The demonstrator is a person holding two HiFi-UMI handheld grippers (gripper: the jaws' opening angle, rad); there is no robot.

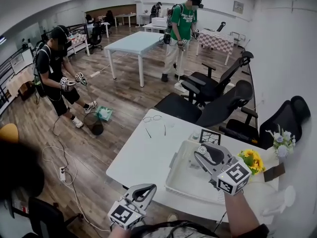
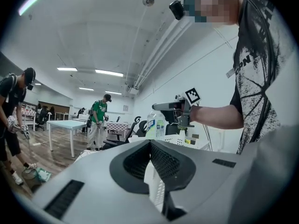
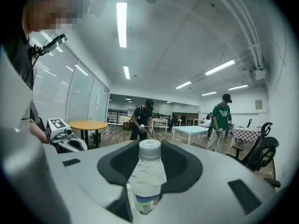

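While right tool [image 3: 142, 197] clamps bottle [image 3: 149, 169], left tool [image 2: 156, 190] ajar
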